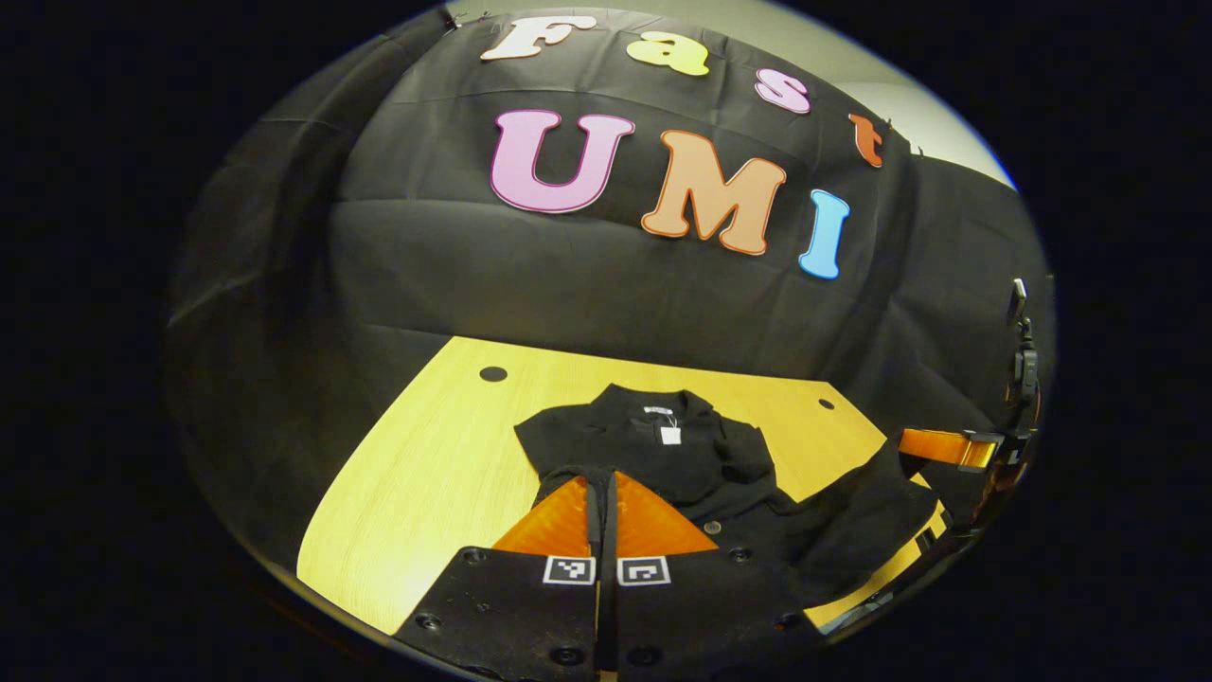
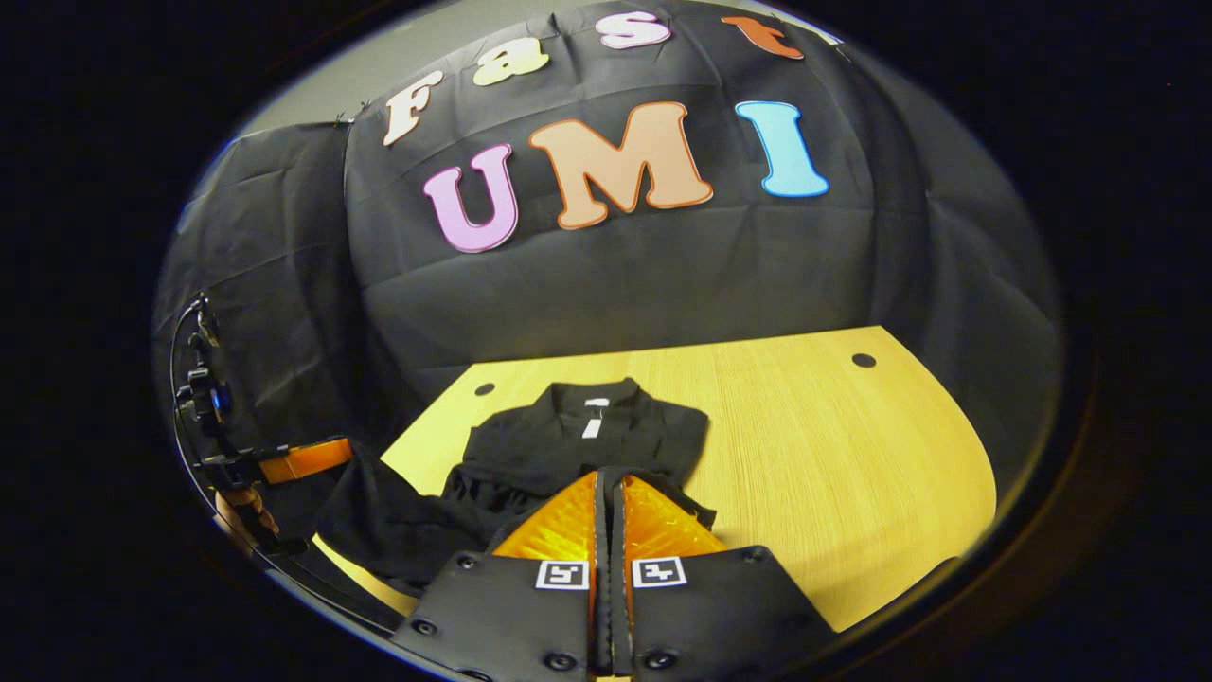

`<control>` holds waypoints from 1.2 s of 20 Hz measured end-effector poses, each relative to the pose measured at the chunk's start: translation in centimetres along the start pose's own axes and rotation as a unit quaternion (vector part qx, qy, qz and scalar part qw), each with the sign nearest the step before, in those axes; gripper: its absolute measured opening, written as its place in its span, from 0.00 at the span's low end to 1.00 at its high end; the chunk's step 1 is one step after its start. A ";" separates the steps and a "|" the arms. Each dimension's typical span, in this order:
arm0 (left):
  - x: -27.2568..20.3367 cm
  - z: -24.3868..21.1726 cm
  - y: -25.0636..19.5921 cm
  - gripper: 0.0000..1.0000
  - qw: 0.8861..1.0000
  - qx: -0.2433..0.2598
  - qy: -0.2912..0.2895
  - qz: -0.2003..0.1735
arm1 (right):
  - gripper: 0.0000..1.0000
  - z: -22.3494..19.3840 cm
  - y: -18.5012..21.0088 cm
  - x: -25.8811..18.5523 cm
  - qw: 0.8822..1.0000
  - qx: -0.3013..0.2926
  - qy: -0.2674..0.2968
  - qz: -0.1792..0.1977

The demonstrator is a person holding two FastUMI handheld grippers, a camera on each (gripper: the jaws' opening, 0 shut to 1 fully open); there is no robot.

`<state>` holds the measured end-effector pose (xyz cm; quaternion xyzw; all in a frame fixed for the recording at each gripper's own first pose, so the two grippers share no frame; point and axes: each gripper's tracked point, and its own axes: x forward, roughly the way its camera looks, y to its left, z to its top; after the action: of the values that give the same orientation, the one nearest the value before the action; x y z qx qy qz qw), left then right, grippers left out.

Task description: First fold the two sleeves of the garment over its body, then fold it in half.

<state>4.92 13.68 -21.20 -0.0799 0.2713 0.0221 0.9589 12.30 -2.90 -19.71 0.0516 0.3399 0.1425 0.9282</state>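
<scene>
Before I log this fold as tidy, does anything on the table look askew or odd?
The black garment lies bunched, not flat: its lower part is lifted off the yellow table, pinched by the left gripper and right gripper. A white tag shows at the collar.

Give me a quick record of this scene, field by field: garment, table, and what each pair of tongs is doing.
garment: black, collared, white tag at the neck, lying on the table
sleeves: look folded over the body
table: light wood, two dark holes near the far edge
left tongs: fingers together, holding black fabric at the near hem
right tongs: fingers together, holding fabric at the near hem
stage: half-fold apparently under way
</scene>
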 end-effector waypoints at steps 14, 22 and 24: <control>12.8 6.0 3.5 0.00 0.999 0.012 -0.014 0.041 | 0.02 9.5 -3.4 11.3 1.000 0.015 -0.018 0.009; 17.9 8.8 8.7 0.23 0.982 0.064 -0.055 0.172 | 0.02 10.2 -7.6 16.6 0.998 0.055 -0.002 -0.018; 17.0 12.5 8.4 0.68 0.971 0.071 -0.131 0.189 | 0.66 12.1 -9.1 15.9 0.996 0.048 -0.049 -0.051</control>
<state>25.11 23.99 -20.77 0.0450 0.1545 0.1933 0.9679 33.75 -6.77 -22.06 0.0856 0.3022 0.0757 0.9464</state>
